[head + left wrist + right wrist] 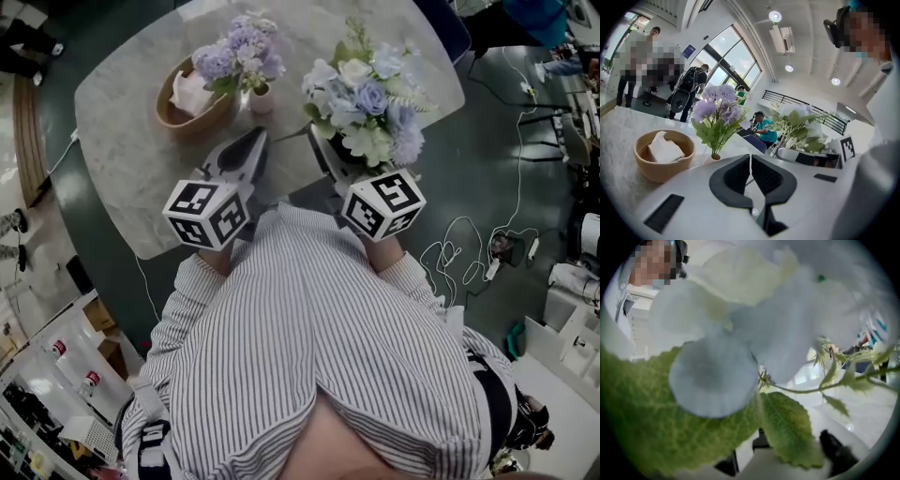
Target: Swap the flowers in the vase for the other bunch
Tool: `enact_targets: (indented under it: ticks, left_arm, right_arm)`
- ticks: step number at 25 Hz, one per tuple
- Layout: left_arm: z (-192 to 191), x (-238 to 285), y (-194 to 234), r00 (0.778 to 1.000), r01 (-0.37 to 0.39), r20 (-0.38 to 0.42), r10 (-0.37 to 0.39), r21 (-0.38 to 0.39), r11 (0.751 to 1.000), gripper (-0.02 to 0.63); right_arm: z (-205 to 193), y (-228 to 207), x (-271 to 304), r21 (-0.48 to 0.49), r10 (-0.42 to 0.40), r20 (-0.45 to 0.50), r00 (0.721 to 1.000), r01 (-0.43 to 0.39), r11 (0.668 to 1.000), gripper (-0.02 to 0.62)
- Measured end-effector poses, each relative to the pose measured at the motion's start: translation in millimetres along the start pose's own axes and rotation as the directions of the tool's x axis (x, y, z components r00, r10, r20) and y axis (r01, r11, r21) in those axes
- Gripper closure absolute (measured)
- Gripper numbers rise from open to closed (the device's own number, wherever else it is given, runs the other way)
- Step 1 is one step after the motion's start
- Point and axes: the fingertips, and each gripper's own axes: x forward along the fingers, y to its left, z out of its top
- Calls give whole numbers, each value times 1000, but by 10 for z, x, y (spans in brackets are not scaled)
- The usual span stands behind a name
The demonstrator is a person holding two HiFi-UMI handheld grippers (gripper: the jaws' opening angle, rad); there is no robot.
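A small pink vase (262, 99) with purple flowers (242, 52) stands on the marble table (122, 159). In the left gripper view the purple flowers (717, 108) rise just past my jaws, and the vase (715, 157) is mostly hidden behind them. My left gripper (251, 142) is shut and empty, pointing at the vase from the near side. My right gripper (322, 142) is shut on the stems of a white and pale-blue bunch (367, 103), held above the table to the right of the vase. That bunch (740, 333) fills the right gripper view and hides the jaws.
A wooden bowl (180, 117) holding a white tissue sits left of the vase, close to it. The table's near edge runs just ahead of my striped shirt (309, 337). Cables (469, 253) lie on the dark floor at the right. People stand in the background of the left gripper view.
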Motion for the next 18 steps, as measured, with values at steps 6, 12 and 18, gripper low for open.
enact_targets:
  ticks: [6,12,18]
  left_arm:
    - [45,55,39,998,-45,32,45,-17,999,584]
    - [169,164,60,997,-53,57,55,-29,998,584]
    - [150,162,69,999,-27,36,28,-31,999,584]
  right_arm:
    - [34,-90,72,-8,42,-12,999,-42,999,563]
    - [115,-220,138,-1,53,-14,999,-53,999,563]
    - [119,-223,169,16,38,-1,999,-38,999,563]
